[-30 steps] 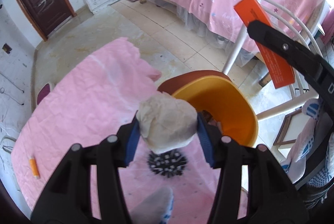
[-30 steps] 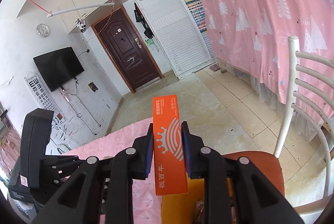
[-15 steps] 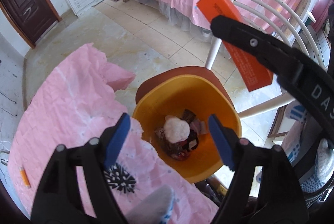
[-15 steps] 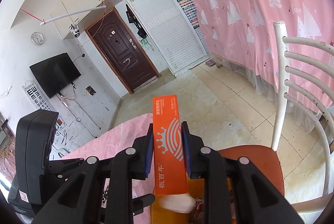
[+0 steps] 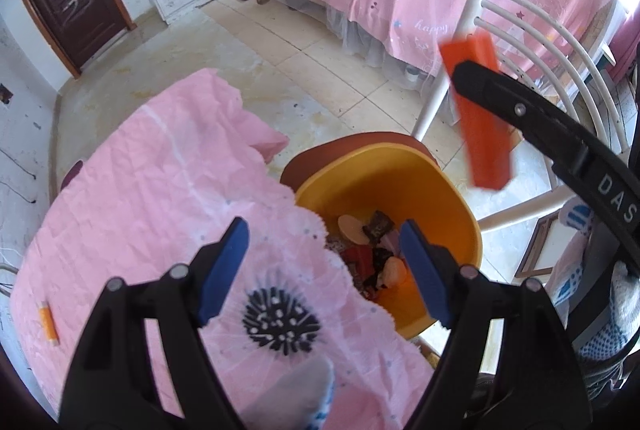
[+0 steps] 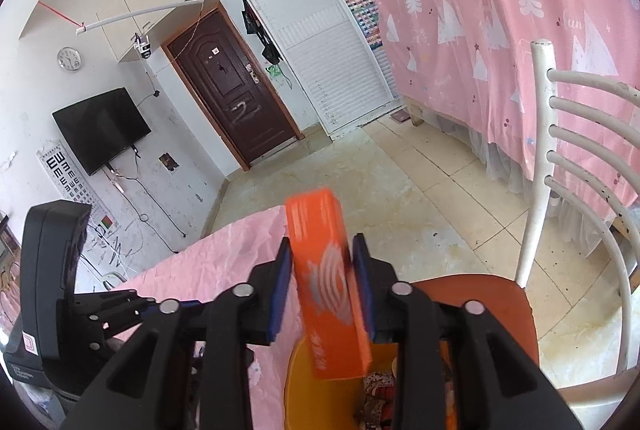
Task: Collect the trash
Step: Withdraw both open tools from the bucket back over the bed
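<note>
- The orange carton [image 6: 328,286] is blurred and tilted between the blue pads of the right tongs [image 6: 323,282], above the yellow bin [image 5: 460,213]; these tongs have just been opening, with a gap at each side of the carton.
- The bin stands on a chair [image 6: 496,294] beside the pink-covered surface [image 5: 160,197] and holds wrappers.
- The left tongs [image 5: 324,262] have just been opening and stand wide and empty.
- An orange tube [image 5: 48,324] lies on the surface.

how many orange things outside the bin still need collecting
2: an orange box between the right claw pads above the bin, and a small orange tube on the pink tablecloth. Others may be hidden.
</note>
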